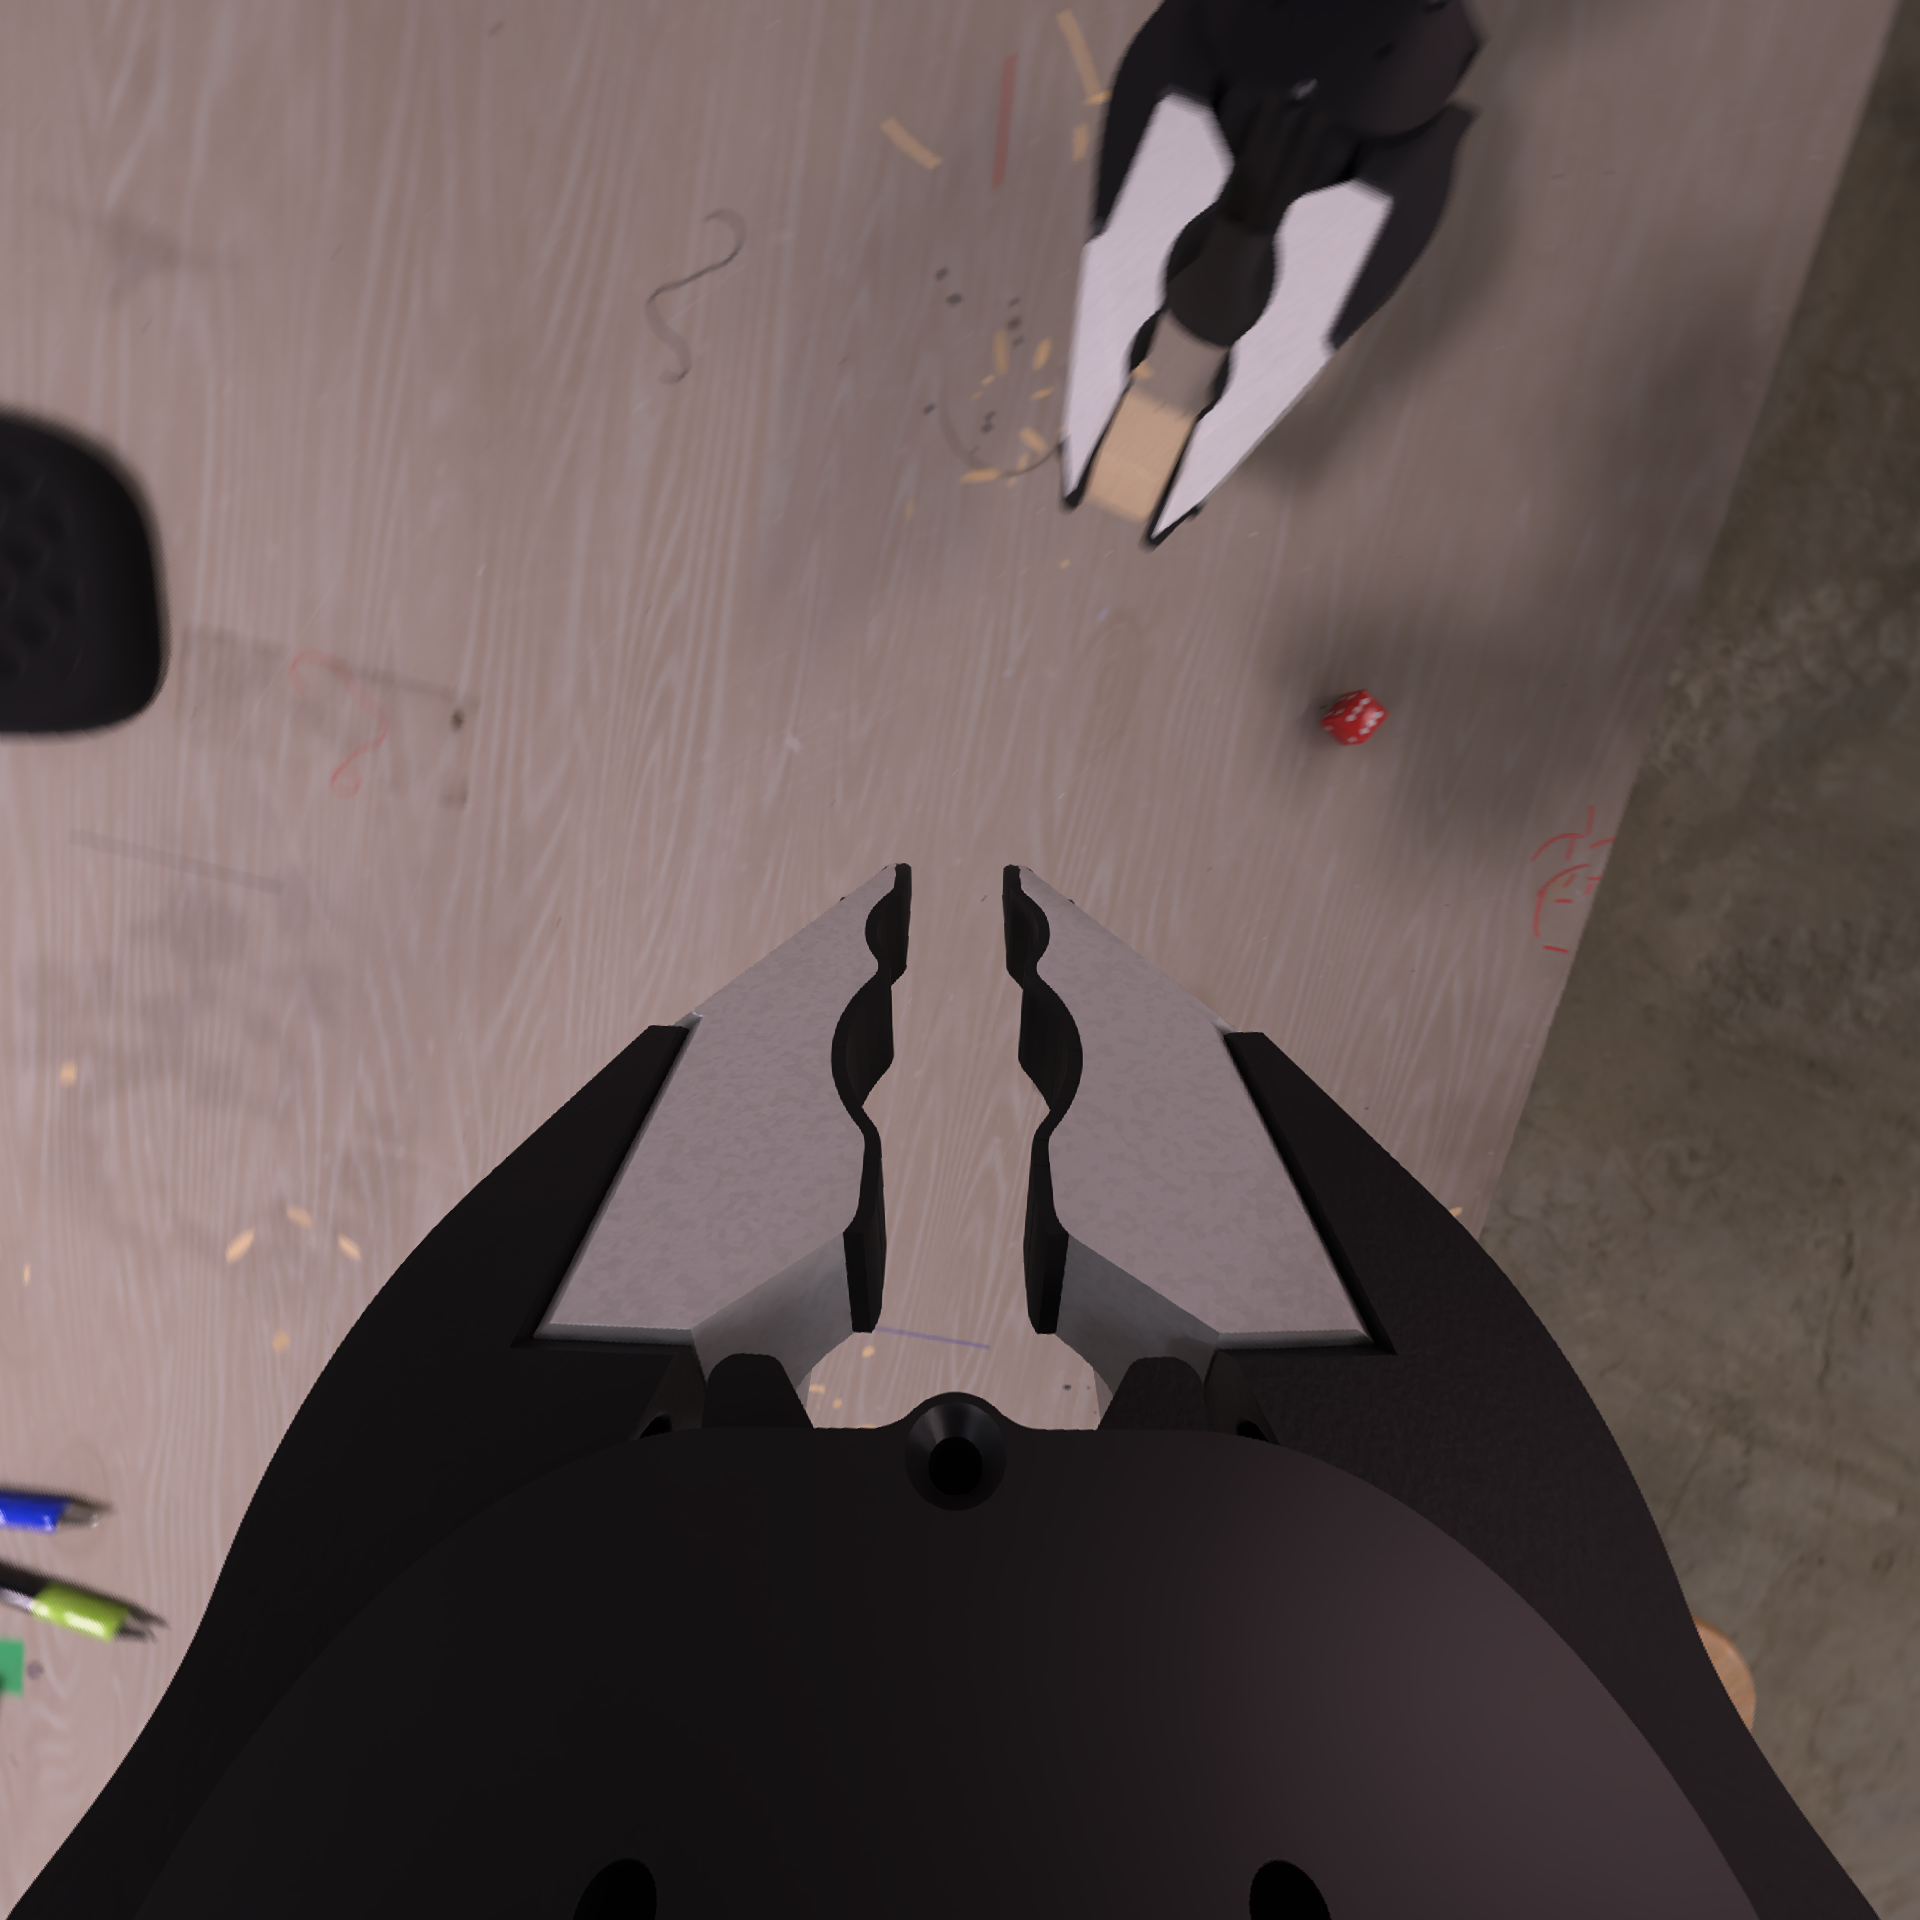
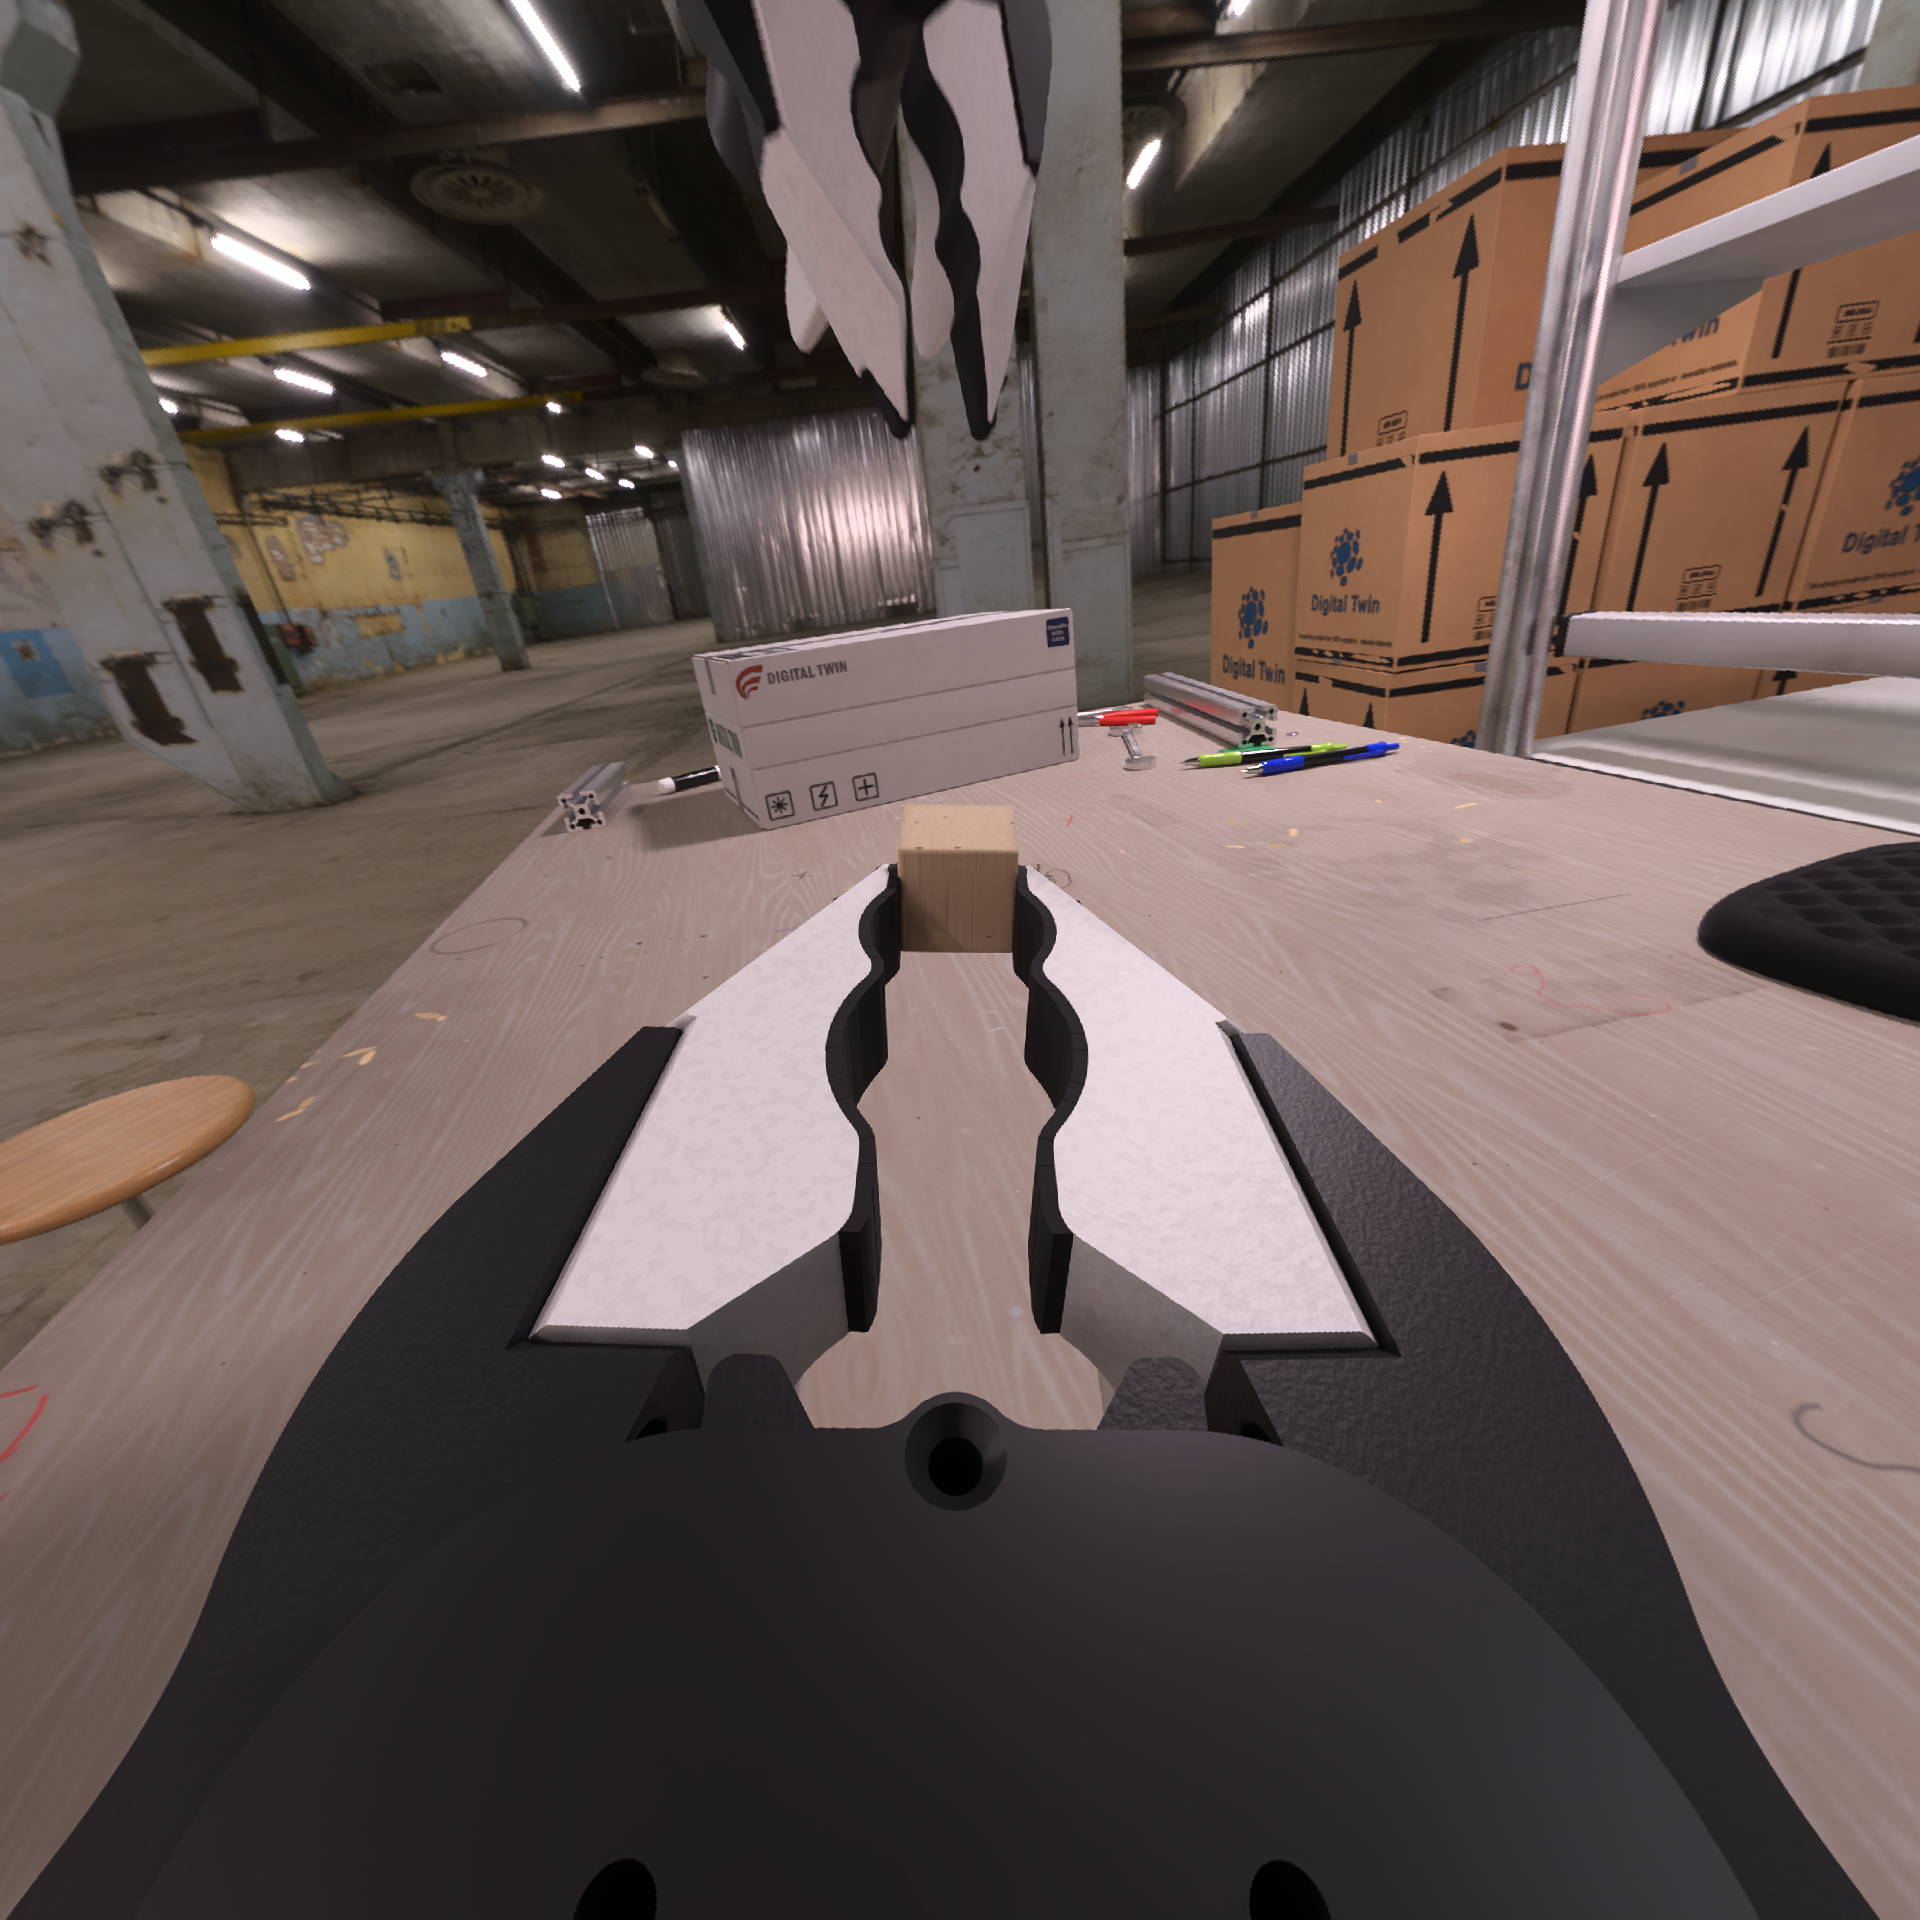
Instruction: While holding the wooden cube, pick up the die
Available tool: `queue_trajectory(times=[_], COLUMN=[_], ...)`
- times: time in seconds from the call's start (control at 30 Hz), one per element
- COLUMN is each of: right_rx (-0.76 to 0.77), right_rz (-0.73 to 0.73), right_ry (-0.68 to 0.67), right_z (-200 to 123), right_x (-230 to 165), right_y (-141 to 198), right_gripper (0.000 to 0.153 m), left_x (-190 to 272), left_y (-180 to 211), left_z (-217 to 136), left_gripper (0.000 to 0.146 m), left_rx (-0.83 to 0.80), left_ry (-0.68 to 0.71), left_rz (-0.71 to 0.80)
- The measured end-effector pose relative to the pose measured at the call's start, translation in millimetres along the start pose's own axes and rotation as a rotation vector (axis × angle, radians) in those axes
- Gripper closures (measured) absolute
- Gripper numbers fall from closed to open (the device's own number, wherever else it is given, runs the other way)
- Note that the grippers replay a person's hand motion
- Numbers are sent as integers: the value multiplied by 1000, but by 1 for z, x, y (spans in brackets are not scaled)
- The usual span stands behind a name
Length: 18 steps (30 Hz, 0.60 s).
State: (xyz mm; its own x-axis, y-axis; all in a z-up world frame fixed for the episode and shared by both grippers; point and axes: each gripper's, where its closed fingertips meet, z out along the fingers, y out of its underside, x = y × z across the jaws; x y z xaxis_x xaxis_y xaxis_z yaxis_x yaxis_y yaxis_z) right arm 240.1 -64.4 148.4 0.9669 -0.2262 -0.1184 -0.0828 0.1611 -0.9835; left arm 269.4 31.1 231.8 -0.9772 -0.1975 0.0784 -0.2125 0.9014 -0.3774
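In the left wrist view, a small red die (image 1: 1354, 717) with white pips lies on the wooden table (image 1: 623, 623), ahead and to the right of my left gripper (image 1: 956, 878). The left gripper is open and empty, looking down from above. My right gripper (image 2: 956, 894) is shut on the wooden cube (image 2: 956, 868) at its fingertips. It also shows in the left wrist view (image 1: 1114, 517), farther off, with the cube (image 1: 1138, 457) between its fingers. The left gripper hangs at the top of the right wrist view (image 2: 940, 424). The die is out of the right wrist view.
The table's edge (image 1: 1662, 727) runs close to the right of the die, with concrete floor beyond. A black pad (image 1: 62, 582) lies to the left. Pens (image 2: 1288, 756), a white box (image 2: 894, 717), stacked cardboard boxes (image 2: 1455, 520) and a round stool (image 2: 114, 1148) surround the table.
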Motion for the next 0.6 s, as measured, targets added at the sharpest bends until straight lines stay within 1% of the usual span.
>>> queue_trajectory(times=[0.13, 0.27, 0.43, 0.6], right_rx=[-20, -34, -16, 23], right_rz=[-26, -42, -55, -82], right_ry=[32, 53, 77, 101], right_z=[2, 3, -1, -7], right_x=[0, -1, 1, 5], right_y=[2, 2, -5, -15], right_gripper=[132, 132, 132, 132], left_x=[26, 42, 49, 48], left_y=[-38, -63, -80, -88], left_z=[20, 46, 69, 73], left_gripper=[129, 129, 128, 129], left_rx=[-34, -99, -169, -175], left_ry=[67, 99, 104, 102], left_rz=[102, 174, 231, 238])
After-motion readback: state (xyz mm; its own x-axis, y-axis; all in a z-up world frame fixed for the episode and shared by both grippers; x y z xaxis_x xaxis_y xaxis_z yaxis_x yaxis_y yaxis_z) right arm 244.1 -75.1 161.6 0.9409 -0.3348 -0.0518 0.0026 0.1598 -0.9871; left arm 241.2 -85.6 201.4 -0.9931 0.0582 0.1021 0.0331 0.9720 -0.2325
